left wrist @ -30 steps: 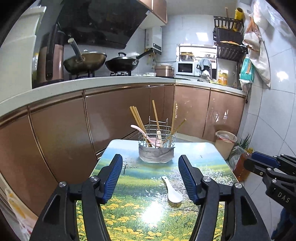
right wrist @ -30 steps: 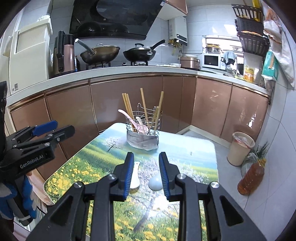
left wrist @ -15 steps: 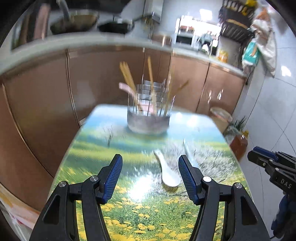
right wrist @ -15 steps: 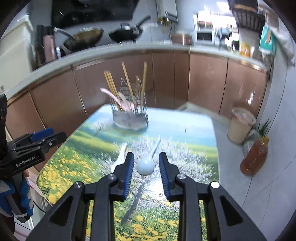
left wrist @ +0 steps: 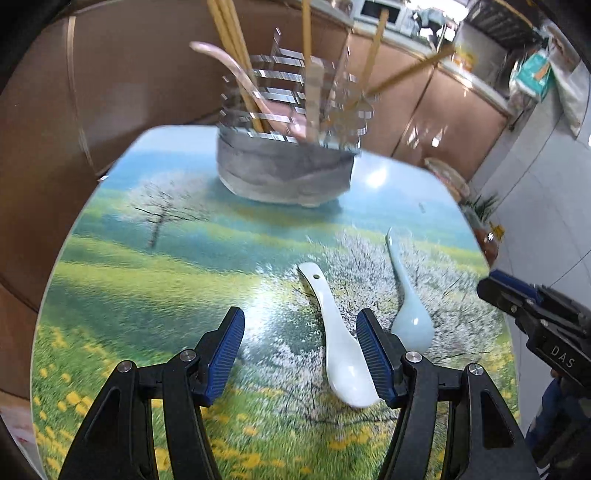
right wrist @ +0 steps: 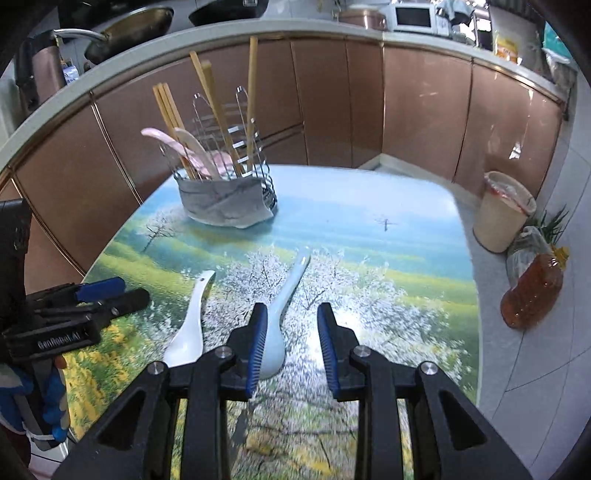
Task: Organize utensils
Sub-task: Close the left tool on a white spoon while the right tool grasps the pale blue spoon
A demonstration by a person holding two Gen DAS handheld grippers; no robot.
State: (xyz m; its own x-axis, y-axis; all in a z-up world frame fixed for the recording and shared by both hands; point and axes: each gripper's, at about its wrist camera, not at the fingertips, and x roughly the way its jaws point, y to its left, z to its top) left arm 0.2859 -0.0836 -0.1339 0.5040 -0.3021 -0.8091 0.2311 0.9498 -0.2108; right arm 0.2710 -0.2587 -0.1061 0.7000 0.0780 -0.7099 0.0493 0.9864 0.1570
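Two ceramic spoons lie side by side on the landscape-printed table (left wrist: 155, 280): a white spoon (left wrist: 340, 343) (right wrist: 188, 325) and a pale blue spoon (left wrist: 410, 314) (right wrist: 280, 317). At the table's far end stands a wire utensil holder (left wrist: 288, 162) (right wrist: 225, 184) with chopsticks and pink spoons in it. My left gripper (left wrist: 299, 350) hangs open above the table, its right finger just beside the white spoon's bowl. My right gripper (right wrist: 291, 339) is open with a narrow gap, its left finger over the pale blue spoon's bowl; nothing is between the pads.
Copper-coloured kitchen cabinets (right wrist: 413, 107) wrap behind the table, with a worktop carrying woks and a microwave (right wrist: 413, 16). On the floor to the right stand a beige bin (right wrist: 502, 210) and an oil bottle (right wrist: 532, 291).
Both grippers have dropped and tilted down toward the table, closing in on the two spoons. Their openings look the same.
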